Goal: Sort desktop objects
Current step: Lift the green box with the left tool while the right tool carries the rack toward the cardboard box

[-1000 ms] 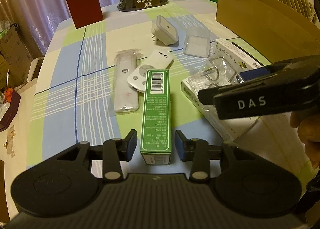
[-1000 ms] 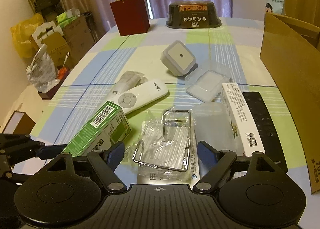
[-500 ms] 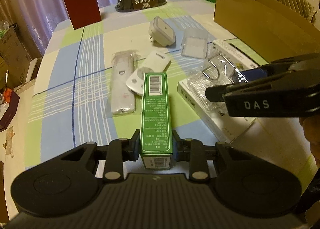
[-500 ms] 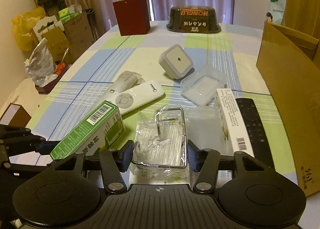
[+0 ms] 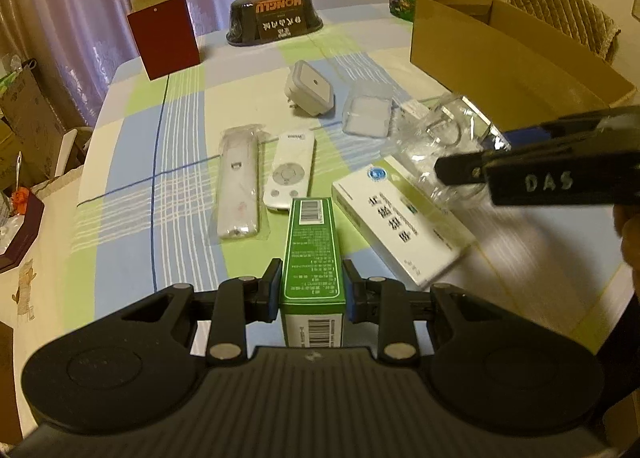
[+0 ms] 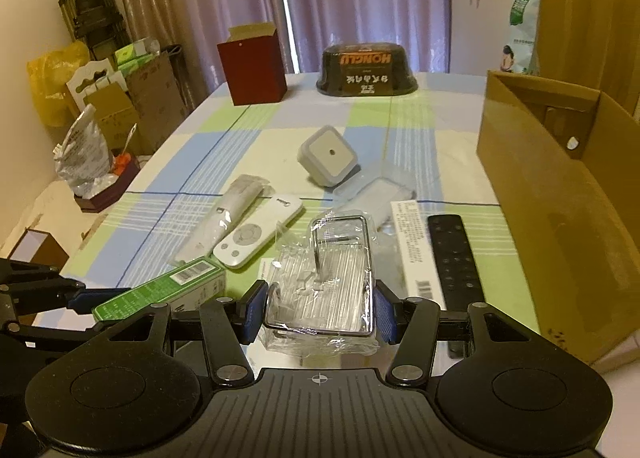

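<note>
"DAS" on right claw (image 5: 472, 172)

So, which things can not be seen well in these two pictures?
- Inside of the cardboard box: both views, mostly hidden by its own walls.
- Black remote: right wrist view, near end behind the right gripper; unseen in the left wrist view.
- Wrapped wire rack: left wrist view, blurred.
- Print on the green box in the left gripper: too small to read.
</note>
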`<action>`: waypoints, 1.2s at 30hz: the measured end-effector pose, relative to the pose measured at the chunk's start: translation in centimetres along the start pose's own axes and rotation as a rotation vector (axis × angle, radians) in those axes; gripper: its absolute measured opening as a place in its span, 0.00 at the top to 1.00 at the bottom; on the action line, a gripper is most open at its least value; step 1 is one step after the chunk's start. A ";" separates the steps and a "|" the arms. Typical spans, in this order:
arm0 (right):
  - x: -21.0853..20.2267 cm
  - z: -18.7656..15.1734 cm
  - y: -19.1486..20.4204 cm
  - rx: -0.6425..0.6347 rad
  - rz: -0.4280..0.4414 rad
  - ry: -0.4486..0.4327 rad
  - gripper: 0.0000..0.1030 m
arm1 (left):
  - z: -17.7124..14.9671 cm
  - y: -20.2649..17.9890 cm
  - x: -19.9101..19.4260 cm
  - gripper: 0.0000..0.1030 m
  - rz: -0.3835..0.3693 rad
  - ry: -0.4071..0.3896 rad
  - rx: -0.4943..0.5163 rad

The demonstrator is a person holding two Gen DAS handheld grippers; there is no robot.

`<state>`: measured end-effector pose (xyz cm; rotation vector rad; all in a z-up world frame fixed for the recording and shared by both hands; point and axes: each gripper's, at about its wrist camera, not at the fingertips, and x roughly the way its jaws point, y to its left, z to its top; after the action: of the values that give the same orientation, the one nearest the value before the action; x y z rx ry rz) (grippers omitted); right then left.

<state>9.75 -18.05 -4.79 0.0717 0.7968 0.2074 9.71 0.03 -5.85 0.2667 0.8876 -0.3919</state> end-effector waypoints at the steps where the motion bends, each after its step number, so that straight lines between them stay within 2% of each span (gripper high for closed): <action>1: -0.1 -0.1 -0.1 -0.001 0.001 0.002 0.48 | -0.2 -0.1 0.0 0.76 0.001 0.006 0.000; 5: -0.1 -0.8 -0.1 -0.004 0.006 0.017 0.48 | -0.6 -0.5 0.8 0.75 0.000 0.047 0.003; 8: 0.1 -1.1 -0.1 -0.005 0.008 0.024 0.48 | -0.5 -0.7 1.7 0.68 -0.004 0.067 0.016; 15: 0.7 -0.9 -0.5 -0.001 0.006 0.027 0.48 | -0.2 -0.7 4.1 0.68 0.002 0.109 0.028; 17: 0.8 -0.8 -0.6 -0.001 0.008 0.025 0.48 | -0.3 -0.5 4.4 0.75 -0.004 0.120 0.021; 18: 0.8 -0.8 -0.6 -0.001 0.008 0.024 0.48 | -0.4 -0.4 4.5 0.75 -0.009 0.122 0.016; 25: -0.3 -0.4 -0.5 -0.002 0.016 -0.001 0.48 | -0.2 -0.5 2.2 0.76 -0.008 0.075 0.010; 36: -3.5 0.2 -1.3 0.018 0.007 -0.054 0.48 | 1.9 -2.3 -1.8 0.76 -0.018 -0.001 0.027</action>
<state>7.73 -20.08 -2.44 0.0965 0.7445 0.2041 8.97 -2.38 -3.39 0.2835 0.8851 -0.4208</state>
